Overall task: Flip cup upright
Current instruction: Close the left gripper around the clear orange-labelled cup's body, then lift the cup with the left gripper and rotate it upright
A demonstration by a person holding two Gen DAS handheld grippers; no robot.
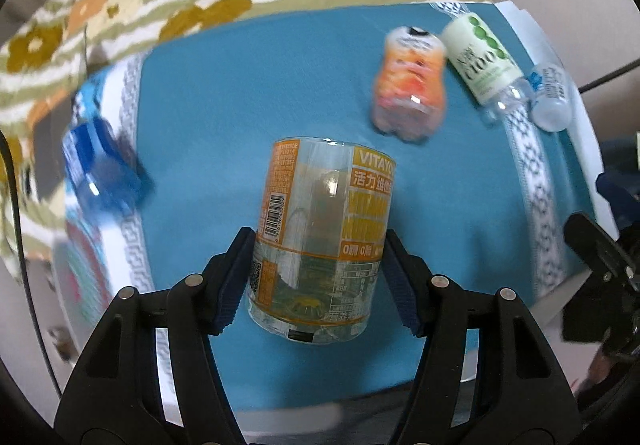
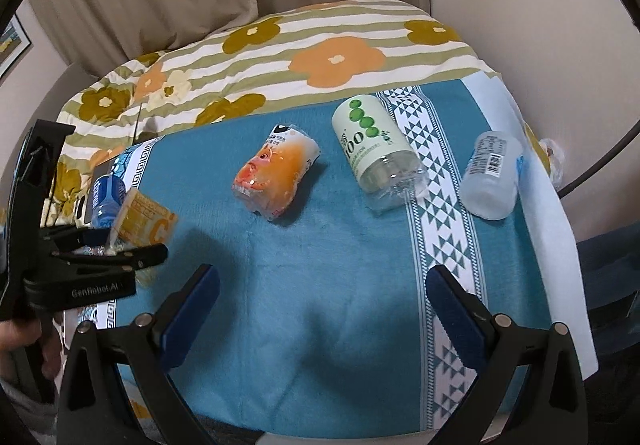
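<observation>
My left gripper (image 1: 318, 245) is shut on a clear cup with an orange label (image 1: 320, 233), cut from a drink bottle, and holds it above the teal cloth (image 1: 240, 105). In the right wrist view the left gripper (image 2: 132, 251) and the orange-label cup (image 2: 146, 227) show at the far left, the cup tilted. My right gripper (image 2: 322, 281) is open and empty over the cloth's near middle. Three other cups lie on their sides: a peach-printed one (image 2: 276, 173), a white and green one (image 2: 376, 153) and a frosted one (image 2: 492, 175).
A blue bottle cup (image 1: 102, 169) lies at the cloth's left edge, also in the right wrist view (image 2: 106, 197). A flowered quilt (image 2: 280, 53) covers the far part of the bed. The cloth's white patterned border (image 2: 444, 213) runs along the right.
</observation>
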